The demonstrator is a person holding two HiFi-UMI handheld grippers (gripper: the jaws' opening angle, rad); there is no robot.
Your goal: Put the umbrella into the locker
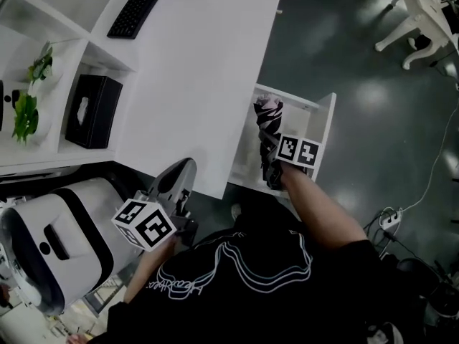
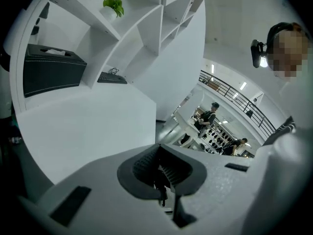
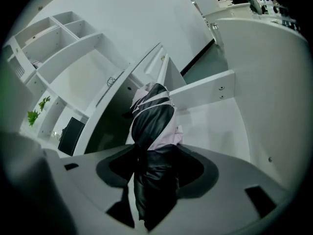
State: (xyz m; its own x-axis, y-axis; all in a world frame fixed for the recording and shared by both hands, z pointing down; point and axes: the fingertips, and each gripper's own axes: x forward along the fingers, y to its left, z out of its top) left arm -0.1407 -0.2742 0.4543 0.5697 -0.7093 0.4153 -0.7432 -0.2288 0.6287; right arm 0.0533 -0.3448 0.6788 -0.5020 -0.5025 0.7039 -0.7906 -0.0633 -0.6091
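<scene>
A: Where do we have the umbrella (image 1: 269, 131)?

B: It is folded, black with pale pink, and stands steeply inside the open locker (image 1: 287, 94), at about 2 o'clock from the middle of the head view. Our right gripper (image 1: 275, 165) has its jaws clenched round the near part. In the right gripper view the dark fabric fills the gap between them and the bundled end leans toward 12 o'clock. We cannot tell whether it touches the locker's bottom.

A: And the locker itself?

B: It is a white compartment under the edge of the white surface (image 1: 201, 63). A white panel (image 3: 205, 89) stands at 2 o'clock in the right gripper view, and grey floor (image 1: 373, 120) lies at 3 o'clock of the locker.

A: And our other hand?

B: The left gripper (image 1: 179, 178) is at 7 o'clock, well apart from the locker. Its jaws are pressed together with nothing in them, pointing over the surface.

A: What lies further out?

B: A keyboard (image 1: 140, 6) lies on the surface at 11 o'clock. A black box (image 1: 93, 111) sits on a shelf at 9 o'clock, with a green plant (image 1: 27, 113) beyond it
</scene>
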